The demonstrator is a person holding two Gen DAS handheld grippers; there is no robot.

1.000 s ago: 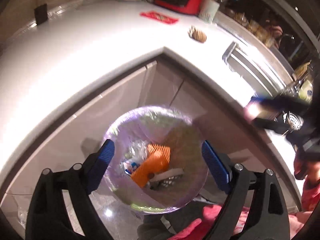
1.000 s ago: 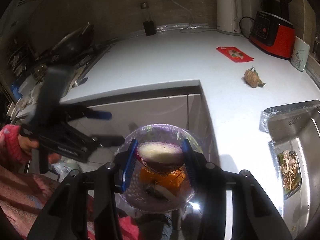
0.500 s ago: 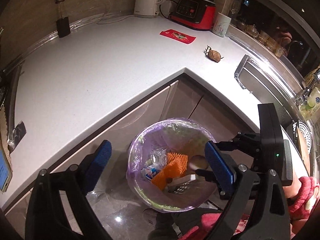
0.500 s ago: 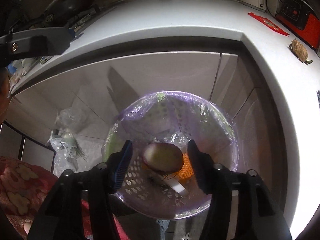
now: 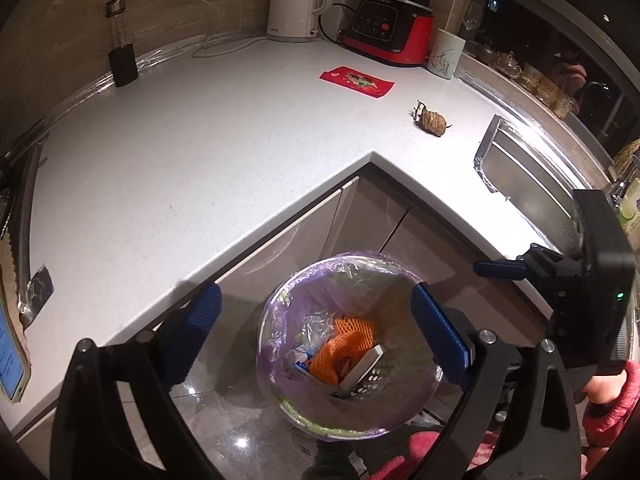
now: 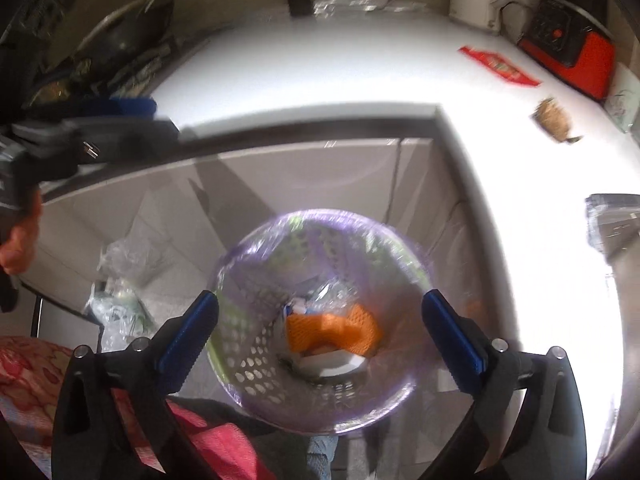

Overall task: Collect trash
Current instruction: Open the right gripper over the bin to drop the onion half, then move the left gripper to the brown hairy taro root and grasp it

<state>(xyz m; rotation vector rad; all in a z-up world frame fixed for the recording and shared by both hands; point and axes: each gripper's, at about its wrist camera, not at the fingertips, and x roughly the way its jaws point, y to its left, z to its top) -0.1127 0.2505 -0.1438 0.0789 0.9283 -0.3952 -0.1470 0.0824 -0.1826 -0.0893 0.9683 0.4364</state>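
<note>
A round waste basket with a purple liner [image 5: 276, 320] [image 6: 248, 264] stands on the floor in the counter corner. It holds orange foam netting [image 5: 340, 344] [image 6: 332, 330], a white box and wrappers. My left gripper [image 5: 320, 332] is open and empty above the basket. My right gripper [image 6: 320, 332] is open and empty above it too, and shows at the right of the left wrist view [image 5: 504, 268]. On the white counter [image 5: 180, 152] lie a red wrapper [image 5: 356, 81] [image 6: 500, 66] and a brown taro-like root [image 5: 432, 122] [image 6: 554, 120].
A white kettle [image 5: 296, 0], a red-and-black blender [image 5: 390, 28], a mug [image 5: 446, 54] and a dark bottle [image 5: 122, 48] stand along the back wall. A steel sink [image 5: 528, 196] is at the right. A phone [image 5: 10, 356] lies at the left edge. Plastic bags [image 6: 120, 300] sit on the floor.
My right gripper opened and the round purple-skinned item it held dropped into the basket. Both grippers rose higher above the basket.
</note>
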